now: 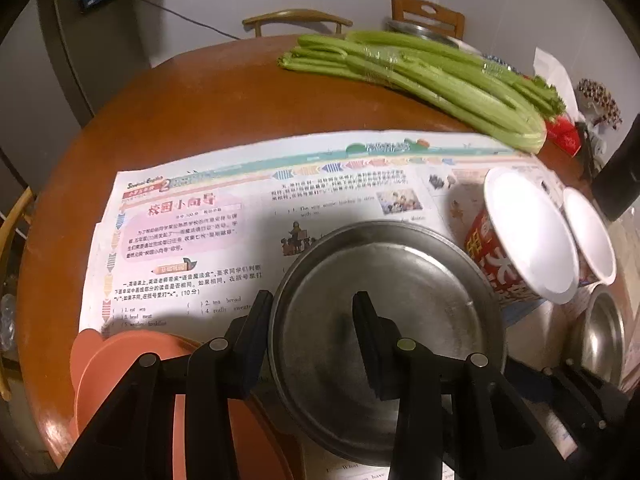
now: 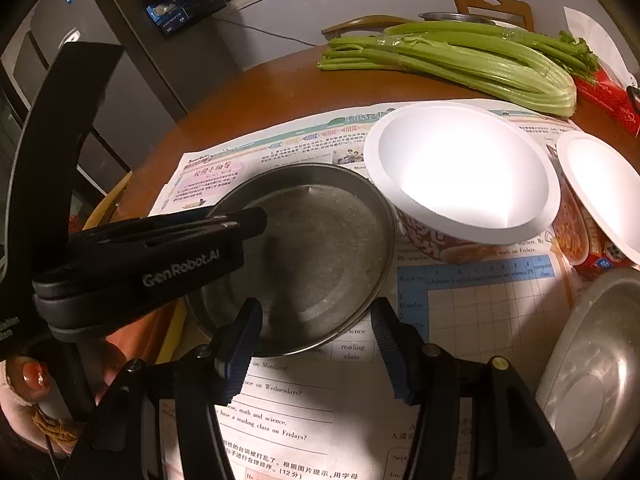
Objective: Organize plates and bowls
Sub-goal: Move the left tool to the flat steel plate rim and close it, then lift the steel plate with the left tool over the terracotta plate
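A round steel plate (image 1: 384, 320) (image 2: 304, 248) lies on a newspaper. My left gripper (image 1: 312, 304) (image 2: 252, 220) straddles its near-left rim. One finger sits outside against the rim and the other inside over the plate's floor, with a gap still showing, so it is open. My right gripper (image 2: 316, 332) stands open at the plate's near edge with nothing between its fingers. Two red paper bowls with white insides (image 2: 460, 176) (image 2: 600, 192) stand to the right of the plate. A second steel plate (image 2: 592, 380) (image 1: 600, 336) is at the near right. Orange plastic plates (image 1: 120, 364) are stacked at the near left.
A bunch of celery (image 1: 432, 76) (image 2: 460, 60) lies across the far side of the round wooden table (image 1: 192, 100). Beside it is a red packet (image 2: 608, 100). The newspaper (image 2: 472, 320) covers the table's middle. Wooden chairs (image 1: 296, 20) stand behind. A person's hand (image 2: 32, 376) holds the left gripper.
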The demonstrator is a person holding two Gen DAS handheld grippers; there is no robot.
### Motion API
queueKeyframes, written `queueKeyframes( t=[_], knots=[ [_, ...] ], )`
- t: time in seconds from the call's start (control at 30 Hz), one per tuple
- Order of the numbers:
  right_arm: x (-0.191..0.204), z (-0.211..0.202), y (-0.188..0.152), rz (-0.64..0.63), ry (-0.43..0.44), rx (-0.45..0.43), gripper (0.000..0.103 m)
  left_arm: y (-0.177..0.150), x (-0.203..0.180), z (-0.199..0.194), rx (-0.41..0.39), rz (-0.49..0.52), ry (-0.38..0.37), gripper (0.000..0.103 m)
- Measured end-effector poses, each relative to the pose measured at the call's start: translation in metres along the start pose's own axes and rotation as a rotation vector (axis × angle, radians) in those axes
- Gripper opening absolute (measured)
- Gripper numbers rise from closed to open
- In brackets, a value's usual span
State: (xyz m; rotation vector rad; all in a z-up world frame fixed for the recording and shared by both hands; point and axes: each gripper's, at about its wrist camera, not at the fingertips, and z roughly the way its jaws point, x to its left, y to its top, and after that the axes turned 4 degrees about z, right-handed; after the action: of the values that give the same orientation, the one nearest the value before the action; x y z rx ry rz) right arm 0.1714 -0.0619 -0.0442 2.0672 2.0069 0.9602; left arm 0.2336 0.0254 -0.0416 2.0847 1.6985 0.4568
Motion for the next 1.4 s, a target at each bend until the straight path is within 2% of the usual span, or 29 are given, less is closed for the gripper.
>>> queueKeyframes(
  t=[0.13,0.97,1.4],
  knots=[
    [-0.001,-0.003,0.000,0.007,0.026,-0.002,0.057,0.001,-0.001,-0.013,-0.036,-0.004,-0.002,0.042],
    [0.012,-0.031,-0.006,-0.059,0.054,-0.054,0.060,-0.019,-0.005,-0.064,-0.107,-0.014,0.021,0.046],
    [0.035,-0.053,-0.011,-0.118,0.072,-0.085,0.060,-0.033,0.006,-0.102,-0.156,-0.039,0.030,0.046]
  ],
)
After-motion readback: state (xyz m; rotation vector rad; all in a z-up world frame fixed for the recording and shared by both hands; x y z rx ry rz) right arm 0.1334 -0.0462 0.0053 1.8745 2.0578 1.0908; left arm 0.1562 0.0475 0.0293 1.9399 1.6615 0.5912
